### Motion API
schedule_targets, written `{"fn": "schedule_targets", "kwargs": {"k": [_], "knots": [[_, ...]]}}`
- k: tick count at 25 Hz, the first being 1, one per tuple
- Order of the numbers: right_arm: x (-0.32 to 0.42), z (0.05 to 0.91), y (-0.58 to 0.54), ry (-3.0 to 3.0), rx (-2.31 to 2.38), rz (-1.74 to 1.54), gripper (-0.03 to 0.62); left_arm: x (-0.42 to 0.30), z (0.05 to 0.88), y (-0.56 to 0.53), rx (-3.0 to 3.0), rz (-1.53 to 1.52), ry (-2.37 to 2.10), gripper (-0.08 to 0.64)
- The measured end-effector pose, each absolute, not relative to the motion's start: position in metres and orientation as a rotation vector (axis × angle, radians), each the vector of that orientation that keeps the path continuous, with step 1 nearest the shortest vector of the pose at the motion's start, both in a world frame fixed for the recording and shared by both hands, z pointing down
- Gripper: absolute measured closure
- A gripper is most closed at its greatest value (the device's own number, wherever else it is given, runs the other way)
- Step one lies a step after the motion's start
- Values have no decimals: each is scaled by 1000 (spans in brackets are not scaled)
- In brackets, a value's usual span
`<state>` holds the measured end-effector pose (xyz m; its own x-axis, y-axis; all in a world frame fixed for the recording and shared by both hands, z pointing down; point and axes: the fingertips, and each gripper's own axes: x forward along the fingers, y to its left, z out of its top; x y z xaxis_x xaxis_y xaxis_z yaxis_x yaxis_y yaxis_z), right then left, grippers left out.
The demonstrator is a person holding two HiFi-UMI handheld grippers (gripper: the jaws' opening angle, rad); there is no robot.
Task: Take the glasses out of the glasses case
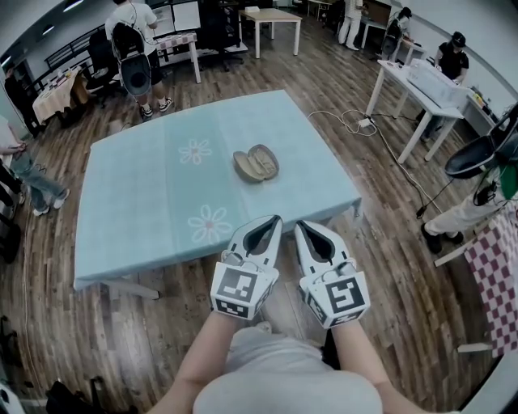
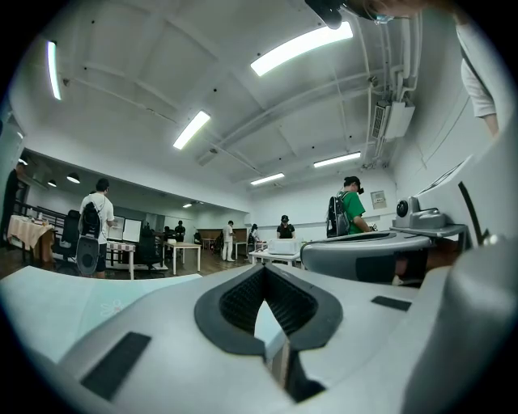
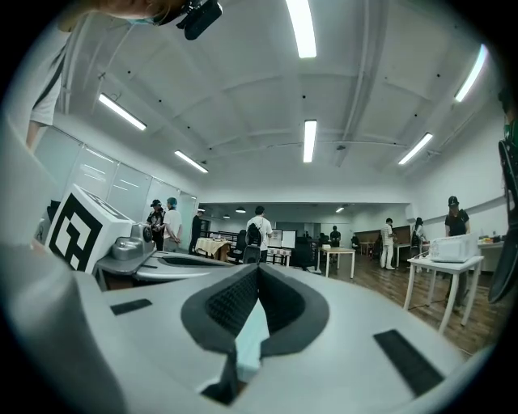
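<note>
A beige glasses case lies near the middle of the table, which has a light blue cloth with flower prints. The case looks hinged open, but I cannot tell what is inside it. My left gripper and right gripper are side by side just before the table's near edge, well short of the case. Both point level toward it. Each has its tips together with nothing between them. The left gripper view shows its fingertips meeting, and in the right gripper view the fingertips meet too. Neither gripper view shows the case.
White tables stand at the back and at the right. A cable trails over the wooden floor to the table's right. A checkered cloth is at the right edge. Several people stand around the room.
</note>
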<state>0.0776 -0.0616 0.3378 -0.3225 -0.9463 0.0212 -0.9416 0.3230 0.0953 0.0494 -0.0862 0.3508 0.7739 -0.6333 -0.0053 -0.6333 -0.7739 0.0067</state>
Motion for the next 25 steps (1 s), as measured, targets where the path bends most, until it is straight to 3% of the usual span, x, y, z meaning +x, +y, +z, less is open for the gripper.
{"fn": "schedule_targets", "kwargs": {"k": [25], "knots": [[79, 364, -145, -2510, 1725, -22, 588, 44, 378, -169, 2858, 22, -1115, 552]]}}
